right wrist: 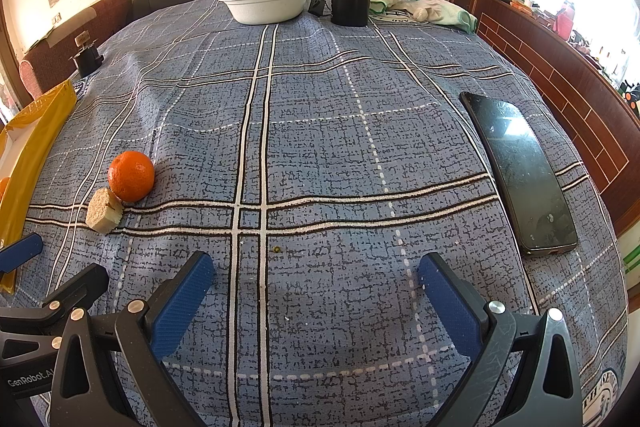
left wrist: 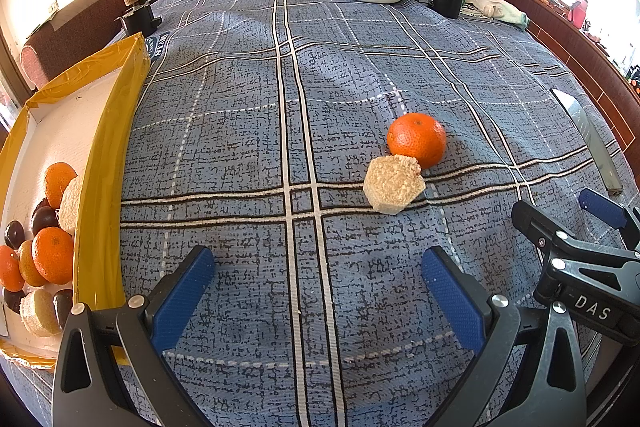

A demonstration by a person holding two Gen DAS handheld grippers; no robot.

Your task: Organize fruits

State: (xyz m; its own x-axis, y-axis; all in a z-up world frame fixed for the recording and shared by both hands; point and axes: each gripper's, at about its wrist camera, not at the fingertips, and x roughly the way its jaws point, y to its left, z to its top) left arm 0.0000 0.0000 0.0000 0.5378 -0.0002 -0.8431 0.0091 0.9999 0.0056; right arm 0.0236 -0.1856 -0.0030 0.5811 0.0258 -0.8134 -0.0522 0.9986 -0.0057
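Blue plaid cloth covers the worktop [left wrist: 248,99] under both claws. Left claw [left wrist: 318,291] hangs with its pads wide apart and empty; right claw [right wrist: 316,291] does likewise. The tangerine [left wrist: 417,140] lies ahead and slightly right of the left claw, touching a pale foam-like chunk [left wrist: 394,183] on its near side. From the right claw it sits far left, so the left looks better placed. The yellow-edged box [left wrist: 106,143] of fruit waits at far left.
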